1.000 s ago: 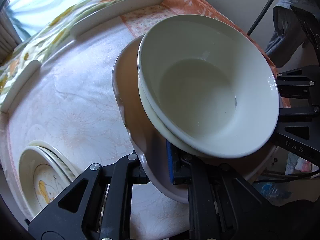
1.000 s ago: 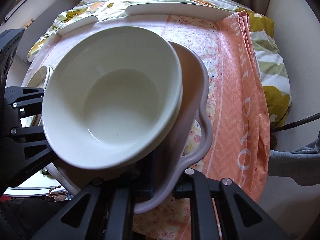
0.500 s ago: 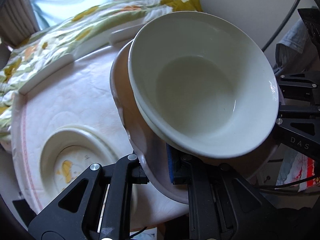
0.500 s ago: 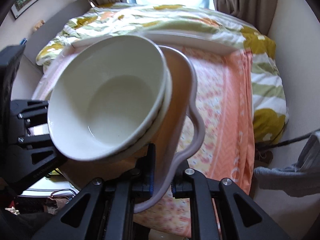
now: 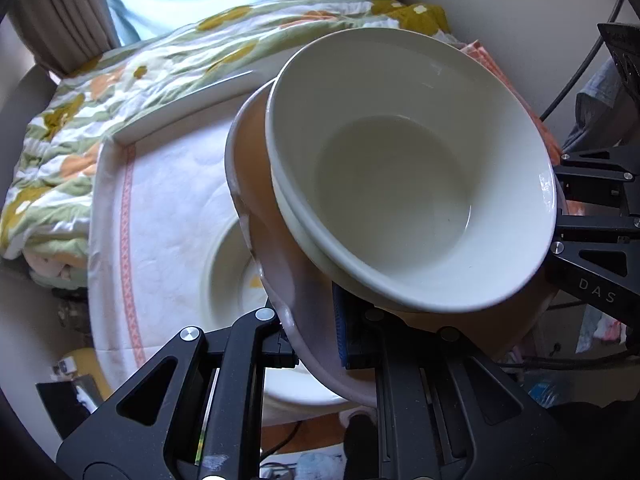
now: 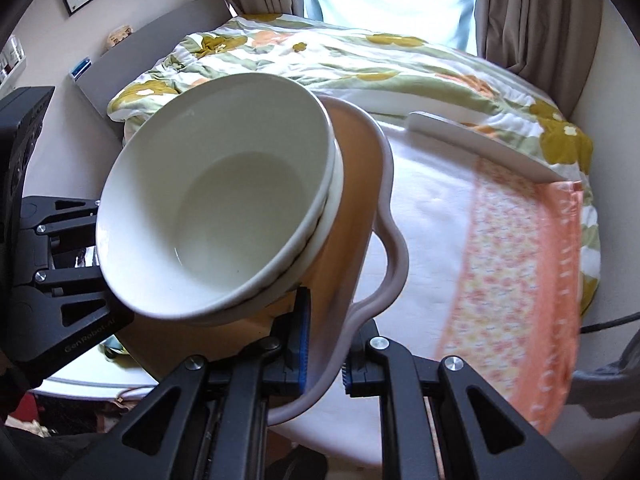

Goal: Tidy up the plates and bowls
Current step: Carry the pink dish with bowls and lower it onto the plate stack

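L gripper [image 5: 316, 340] & R gripper [image 6: 324, 354], jaws clamped on pink tray [image 5: 280, 272] rims at 6 o'clock; two nested white bowls [image 5: 400, 184], probably tilted, above desk [image 5: 168, 208].

Bedding and cloths beyond the jaws

A floral quilt [image 6: 352, 60] (yellow and orange blooms) lies ahead; an orange patterned towel [image 6: 520, 280] spreads right, curtains [image 6: 532, 12] beyond.

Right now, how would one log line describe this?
left gripper: shut on tray | right gripper: shut on tray | bowls: stacked on tray

Bowls [image 5: 408, 184] glossy glazed ceramic; tray [image 6: 384, 240] smooth matt plastic; tablecloth [image 5: 168, 208] soft cloth.
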`<act>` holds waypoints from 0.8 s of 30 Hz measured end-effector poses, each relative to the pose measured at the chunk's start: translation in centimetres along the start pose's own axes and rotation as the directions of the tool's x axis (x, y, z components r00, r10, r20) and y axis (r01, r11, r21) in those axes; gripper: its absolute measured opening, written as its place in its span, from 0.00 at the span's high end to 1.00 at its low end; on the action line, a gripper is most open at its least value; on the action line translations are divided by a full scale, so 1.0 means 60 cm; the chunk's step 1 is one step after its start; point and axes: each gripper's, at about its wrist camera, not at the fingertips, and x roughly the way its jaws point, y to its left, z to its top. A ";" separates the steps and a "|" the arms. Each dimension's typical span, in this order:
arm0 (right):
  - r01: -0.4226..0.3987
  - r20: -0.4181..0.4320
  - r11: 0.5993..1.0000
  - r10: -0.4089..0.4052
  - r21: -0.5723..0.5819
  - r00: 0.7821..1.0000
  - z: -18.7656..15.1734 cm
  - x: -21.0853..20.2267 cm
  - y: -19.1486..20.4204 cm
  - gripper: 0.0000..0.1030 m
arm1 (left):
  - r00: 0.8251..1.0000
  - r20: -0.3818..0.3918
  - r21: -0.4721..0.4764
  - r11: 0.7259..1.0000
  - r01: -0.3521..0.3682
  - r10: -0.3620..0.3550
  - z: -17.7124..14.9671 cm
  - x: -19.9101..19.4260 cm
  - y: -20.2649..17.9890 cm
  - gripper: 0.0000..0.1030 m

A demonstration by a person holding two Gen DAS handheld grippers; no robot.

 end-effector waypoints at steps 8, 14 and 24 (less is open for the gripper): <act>-0.006 -0.033 0.999 0.007 0.039 0.999 -0.008 0.056 0.074 0.89 | 0.999 -0.038 -0.004 1.000 0.023 -0.023 -0.057 0.032 0.069 0.90; 0.016 -0.062 0.999 -0.012 0.051 0.998 -0.015 0.090 0.101 0.89 | 0.998 -0.056 -0.008 0.999 0.034 -0.034 -0.080 0.059 0.089 0.90; 0.049 -0.060 0.997 -0.045 0.067 0.997 -0.028 0.106 0.096 0.89 | 0.997 -0.048 0.000 0.999 0.053 -0.053 -0.078 0.082 0.083 0.90</act>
